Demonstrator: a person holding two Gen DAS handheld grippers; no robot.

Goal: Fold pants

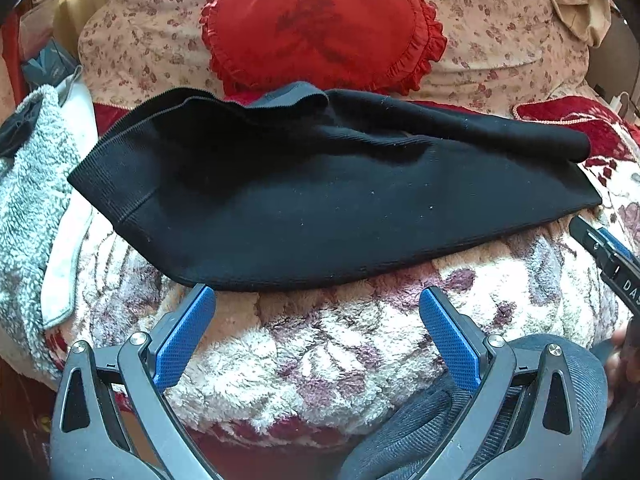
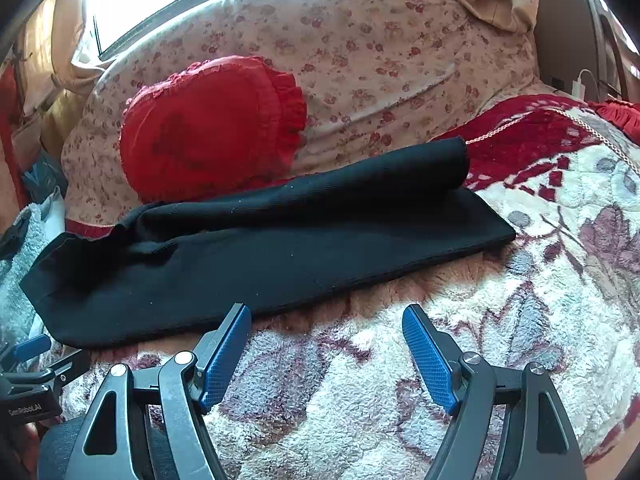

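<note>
Here, the left gripper (image 1: 316, 300) and the right gripper (image 2: 326, 318) hang with jaws spread wide and empty above a fleecy floral blanket (image 1: 320, 344), each tilted down toward the near hem of the black pants (image 1: 320, 200), which lie just ahead of the fingertips. The pants stretch crosswise to both grippers, long axis running left to right, waistband at the left and leg ends at the right, with the left gripper appearing slightly nearer the edge. Behind them rest a red frilled cushion (image 1: 320, 28) and a flowered quilt (image 2: 380, 52).
</note>
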